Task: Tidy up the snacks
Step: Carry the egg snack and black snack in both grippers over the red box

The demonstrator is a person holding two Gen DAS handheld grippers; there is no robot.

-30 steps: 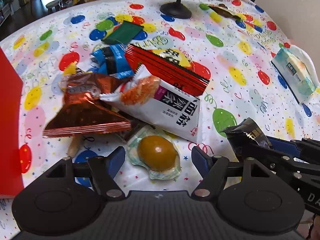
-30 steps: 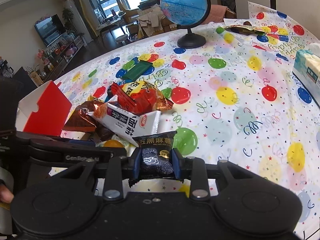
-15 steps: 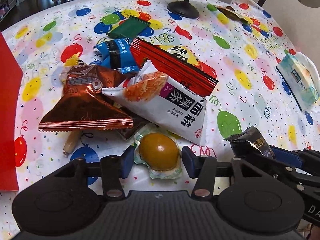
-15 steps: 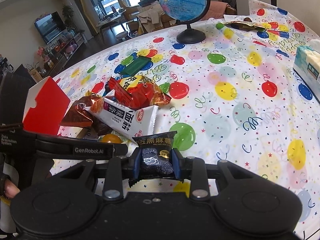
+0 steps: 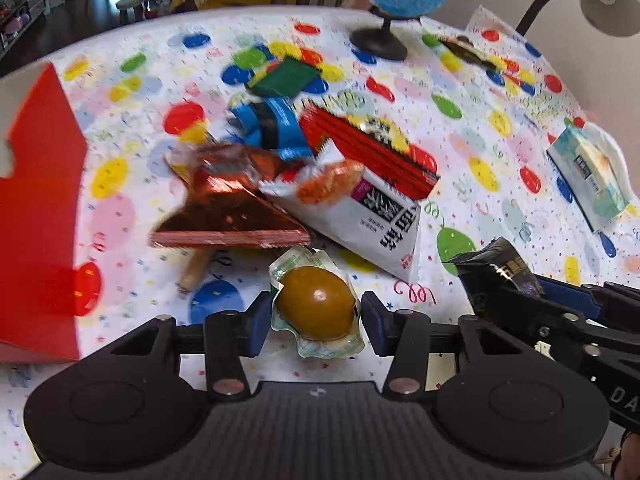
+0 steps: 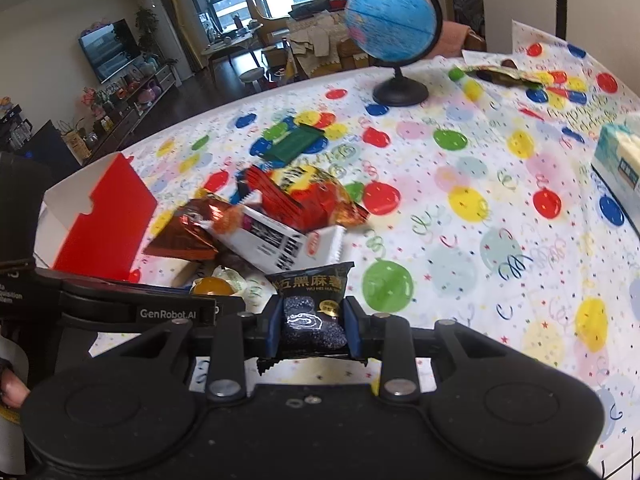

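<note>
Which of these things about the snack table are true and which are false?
1. The left gripper holds a clear-wrapped brown egg. True.
2. The right gripper is empty. False: its jaws clamp a black sesame snack packet.
3. The globe is lying on its side. False: it stands upright on its black base.
4. A red box stands beside the snack pile. True.
</note>
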